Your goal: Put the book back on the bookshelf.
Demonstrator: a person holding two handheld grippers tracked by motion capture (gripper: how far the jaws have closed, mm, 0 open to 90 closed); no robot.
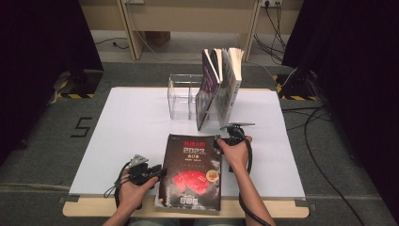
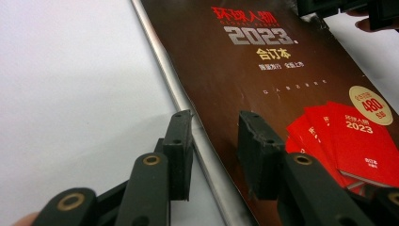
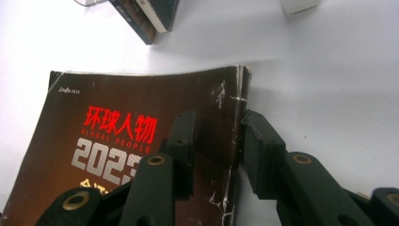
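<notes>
Because the dark-covered book [image 1: 191, 173] lies flat at the near edge of the white board [image 1: 122, 136], with its bottom corner hanging slightly past the board's rim, I have a gripper at each long side of it so I can take it by both edges at once. My left gripper [image 1: 157, 173] sits low at the book's left edge: in the left gripper view its jaws stand roughly half open and straddle that edge, one pad on the board side, the other over the cover, and neither looks pressed home. My right gripper [image 1: 225, 140] is up near the far right corner, along the worn spine; its jaws too are about halfway open, one over the cover and one outside the spine, with no firm pinch that I can see. Neither has a hold yet, I judge.

Farther back, several books [image 1: 220, 89] stand leaning against a clear plastic holder [image 1: 181, 96]. I read that as the destination, which is why I am gripping at opposite edges: a large soft volume would sag from one corner, and two holds should let me tip it upright.
</notes>
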